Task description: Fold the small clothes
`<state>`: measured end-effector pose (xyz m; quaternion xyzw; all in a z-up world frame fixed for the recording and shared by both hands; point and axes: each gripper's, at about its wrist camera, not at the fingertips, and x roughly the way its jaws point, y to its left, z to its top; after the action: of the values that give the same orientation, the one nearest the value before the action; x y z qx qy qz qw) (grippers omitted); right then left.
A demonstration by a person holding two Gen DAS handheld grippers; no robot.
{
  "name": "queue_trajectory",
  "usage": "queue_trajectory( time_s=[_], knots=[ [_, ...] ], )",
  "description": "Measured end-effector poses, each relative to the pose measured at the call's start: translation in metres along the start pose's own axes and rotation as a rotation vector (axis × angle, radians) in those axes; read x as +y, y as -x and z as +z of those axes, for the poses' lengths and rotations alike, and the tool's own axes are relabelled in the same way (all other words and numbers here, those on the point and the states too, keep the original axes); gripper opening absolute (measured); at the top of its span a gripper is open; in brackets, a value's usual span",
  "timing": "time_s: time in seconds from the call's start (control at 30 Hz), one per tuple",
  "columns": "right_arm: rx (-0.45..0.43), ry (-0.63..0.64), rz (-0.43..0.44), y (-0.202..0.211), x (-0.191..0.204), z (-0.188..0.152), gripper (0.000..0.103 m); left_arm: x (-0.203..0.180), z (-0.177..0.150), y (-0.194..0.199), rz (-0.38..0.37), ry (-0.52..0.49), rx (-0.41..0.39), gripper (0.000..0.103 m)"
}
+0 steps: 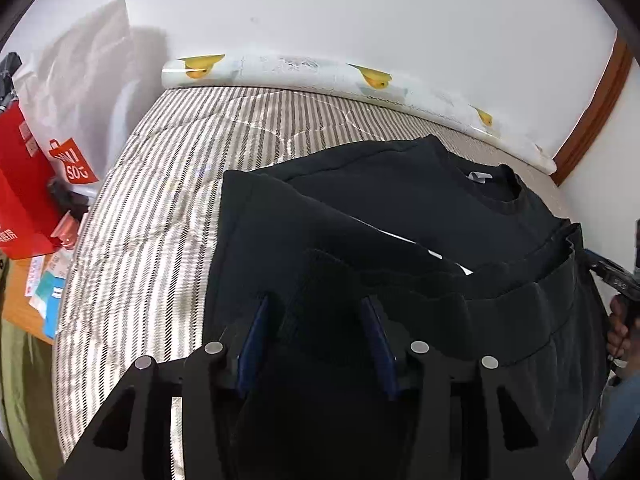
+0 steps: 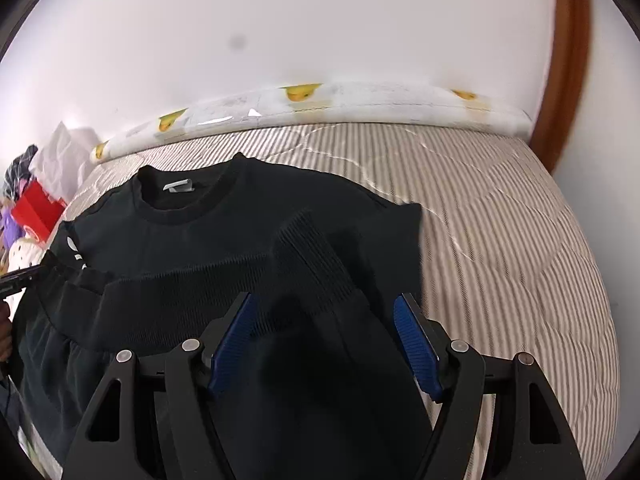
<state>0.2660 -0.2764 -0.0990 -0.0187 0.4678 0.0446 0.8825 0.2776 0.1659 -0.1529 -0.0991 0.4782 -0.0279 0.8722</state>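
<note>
So the striped mattress fills most of both views, brown and cream stripes with a quilted pattern, running up to the white wall at the top of the frame. On it lies a black sweatshirt, taking up the centre and lower half of each picture. Its neck opening points toward the top of the frame in the right wrist view, so the long axis runs from the bottom of the frame up toward the wall, collar farthest from the cameras. It looks matte black, with a ribbed collar, a white tag inside the neck, a ribbed hem band bunched across the middle, and a ribbed cuff lying diagonally near centre. A little white print shows at its left edge. Along the wall sits a long white roll with yellow duck prints. At the left edge of the left wrist view there's a red shopping bag. The right gripper has its blue pads spread wide apart with black fabric between them, not clamped. The left gripper is likewise spread, pads apart over dark cloth.
</note>
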Motion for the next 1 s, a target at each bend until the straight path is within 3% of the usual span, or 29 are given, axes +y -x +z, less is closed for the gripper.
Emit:
queue_trajectory(
  time_s=[0.1, 0.13, 0.2, 0.3, 0.43, 0.57, 0.77, 1.0],
  knots=[
    [0.038, -0.029, 0.002, -0.015, -0.001, 0.006, 0.040, 0.001, 0.000, 0.000, 0.006, 0.019, -0.006, 0.029],
    [0.031, -0.032, -0.020, -0.015, -0.002, 0.007, 0.029, 0.001, 0.000, 0.003, 0.019, 0.022, -0.016, 0.016],
    [0.002, -0.028, -0.008, -0.008, -0.002, 0.005, 0.020, 0.005, 0.000, 0.012, 0.001, 0.051, -0.045, 0.012],
    [-0.067, -0.056, 0.032, 0.018, -0.012, 0.002, 0.018, 0.010, 0.001, 0.028, -0.018, 0.112, -0.108, 0.010],
    [-0.134, -0.131, 0.093, 0.043, -0.028, 0.010, 0.017, 0.004, 0.013, 0.041, 0.005, 0.112, -0.172, 0.009],
    [-0.158, -0.146, 0.070, 0.044, -0.029, 0.024, 0.017, 0.001, 0.033, 0.041, 0.007, 0.133, -0.220, 0.009],
    [-0.135, -0.203, 0.062, 0.018, -0.047, 0.031, 0.017, -0.006, 0.060, 0.007, 0.057, 0.123, -0.200, 0.009],
    [-0.028, -0.216, 0.023, -0.031, -0.060, 0.028, 0.018, -0.007, 0.064, -0.029, 0.086, 0.117, -0.119, 0.010]
  ],
)
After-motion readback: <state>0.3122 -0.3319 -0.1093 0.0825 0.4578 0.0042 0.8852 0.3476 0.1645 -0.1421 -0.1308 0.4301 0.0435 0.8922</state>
